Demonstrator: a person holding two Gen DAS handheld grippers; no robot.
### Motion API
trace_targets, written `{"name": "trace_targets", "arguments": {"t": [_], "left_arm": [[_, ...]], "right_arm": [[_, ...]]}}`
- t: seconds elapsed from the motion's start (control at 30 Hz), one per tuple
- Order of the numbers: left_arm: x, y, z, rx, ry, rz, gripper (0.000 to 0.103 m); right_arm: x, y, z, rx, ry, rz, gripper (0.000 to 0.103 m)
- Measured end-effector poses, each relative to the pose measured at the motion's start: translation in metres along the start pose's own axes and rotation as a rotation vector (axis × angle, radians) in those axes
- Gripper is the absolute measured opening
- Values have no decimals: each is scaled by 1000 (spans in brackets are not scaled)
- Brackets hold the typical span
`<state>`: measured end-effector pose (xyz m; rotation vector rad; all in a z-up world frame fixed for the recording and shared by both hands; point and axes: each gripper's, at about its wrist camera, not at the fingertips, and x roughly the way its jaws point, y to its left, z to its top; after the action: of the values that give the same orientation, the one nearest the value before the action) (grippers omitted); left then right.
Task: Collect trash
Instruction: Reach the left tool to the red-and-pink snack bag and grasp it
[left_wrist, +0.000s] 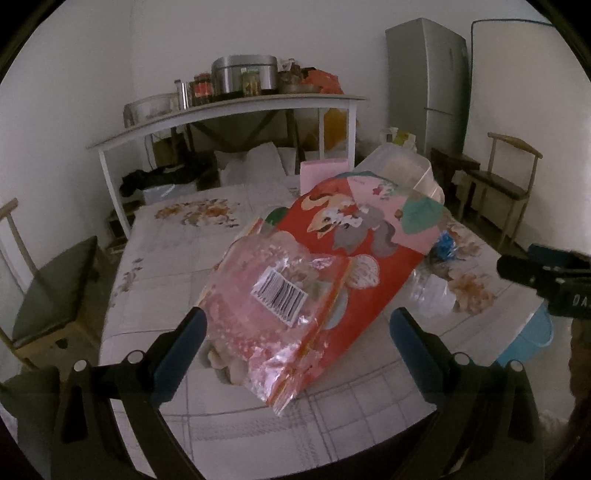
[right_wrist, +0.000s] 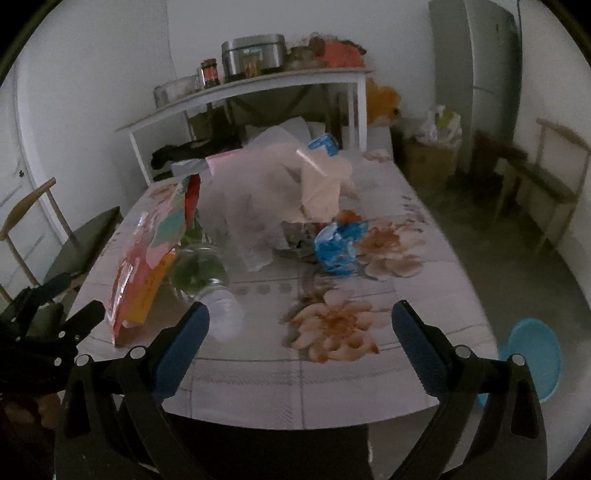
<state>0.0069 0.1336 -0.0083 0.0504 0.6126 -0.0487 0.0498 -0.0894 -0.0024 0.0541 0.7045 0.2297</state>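
Note:
A big red snack bag (left_wrist: 314, 269) with a cartoon print and a barcode lies on the table (left_wrist: 177, 251), its near end between the fingers of my open left gripper (left_wrist: 295, 332). It also shows in the right wrist view (right_wrist: 147, 266), standing on edge at the left. My right gripper (right_wrist: 301, 328) is open and empty above the table's front edge. A clear plastic bottle (right_wrist: 210, 280) lies just beyond its left finger. A crumpled blue wrapper (right_wrist: 338, 245) and a pale plastic bag (right_wrist: 266, 192) lie farther back.
A blue bin (right_wrist: 533, 358) stands on the floor right of the table. Chairs stand at the left (left_wrist: 51, 291) and right (left_wrist: 506, 177). A white shelf table (left_wrist: 229, 103) with pots and jars and a fridge (left_wrist: 428, 81) are behind.

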Motion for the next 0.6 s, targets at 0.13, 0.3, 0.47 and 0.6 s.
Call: {"name": "trace_targets", "arguments": {"t": [0.13,0.3,0.47,0.6], "left_arm": [[14,4,7,-18,3,-66,97],[47,9,8,-42,82,-153,92],[55,18,3,-78,103,-214,69],[56,26,-1,-111,109,-241,55]], "right_arm": [[10,2,3,26,36,25,93],[16,6,4,20,52,21,92],[22,8,3,17,72,19,91],[27,11,2,9,82,27,89]]}}
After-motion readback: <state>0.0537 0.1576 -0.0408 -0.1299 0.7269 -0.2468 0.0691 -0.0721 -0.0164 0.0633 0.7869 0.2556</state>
